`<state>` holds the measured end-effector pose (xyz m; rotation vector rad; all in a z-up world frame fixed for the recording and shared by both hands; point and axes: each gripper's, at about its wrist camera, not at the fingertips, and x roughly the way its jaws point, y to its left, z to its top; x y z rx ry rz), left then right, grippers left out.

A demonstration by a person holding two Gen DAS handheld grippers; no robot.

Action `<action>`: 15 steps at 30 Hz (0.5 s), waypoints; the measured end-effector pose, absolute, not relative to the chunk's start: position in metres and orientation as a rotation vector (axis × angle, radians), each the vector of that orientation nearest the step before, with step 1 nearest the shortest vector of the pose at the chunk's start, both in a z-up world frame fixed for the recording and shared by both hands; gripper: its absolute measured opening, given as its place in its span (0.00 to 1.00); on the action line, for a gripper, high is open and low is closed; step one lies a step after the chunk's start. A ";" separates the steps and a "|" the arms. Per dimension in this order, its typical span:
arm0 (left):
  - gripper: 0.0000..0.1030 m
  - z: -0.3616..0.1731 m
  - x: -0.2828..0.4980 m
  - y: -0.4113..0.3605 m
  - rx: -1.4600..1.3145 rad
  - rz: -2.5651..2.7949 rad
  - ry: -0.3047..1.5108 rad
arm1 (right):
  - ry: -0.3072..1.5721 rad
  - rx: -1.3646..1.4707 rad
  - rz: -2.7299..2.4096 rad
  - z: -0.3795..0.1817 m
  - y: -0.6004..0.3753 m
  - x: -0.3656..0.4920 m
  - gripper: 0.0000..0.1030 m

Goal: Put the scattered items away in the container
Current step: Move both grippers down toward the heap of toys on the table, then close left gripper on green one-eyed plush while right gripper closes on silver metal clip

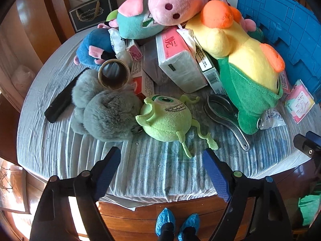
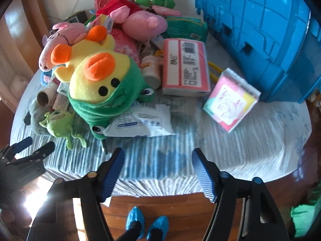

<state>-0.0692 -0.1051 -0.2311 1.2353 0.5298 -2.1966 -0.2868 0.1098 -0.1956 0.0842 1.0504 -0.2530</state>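
Scattered items are heaped on a round table w/ a striped cloth [image 1: 60, 150]: yellow duck plush [image 2: 96, 80], pink pig plush [image 1: 172, 6], green one-eyed monster plush [image 1: 166, 116], grey fur pompom [image 1: 108, 116], tape roll [image 1: 114, 74], tissue pack [image 1: 180, 64], metal spoon [image 1: 224, 114]. Blue crate [image 2: 270, 40] is seen at the far right edge, just behind a small pink tissue packet [image 2: 230, 100]. Left gripper [image 1: 161, 156] and right gripper [image 2: 158, 156] are held above the cloth, fingers spread apart, nothing between them.

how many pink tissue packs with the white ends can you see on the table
2. One pink tissue pack lies mid-pile beside the yellow duck plush; the other lies flat, barcode up, near the blue crate. More could be buried under the toys.
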 end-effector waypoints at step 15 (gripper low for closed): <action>0.27 -0.263 -0.099 -0.118 1.253 -2.206 0.600 | 1.107 0.055 -0.189 -0.230 0.139 -0.267 0.65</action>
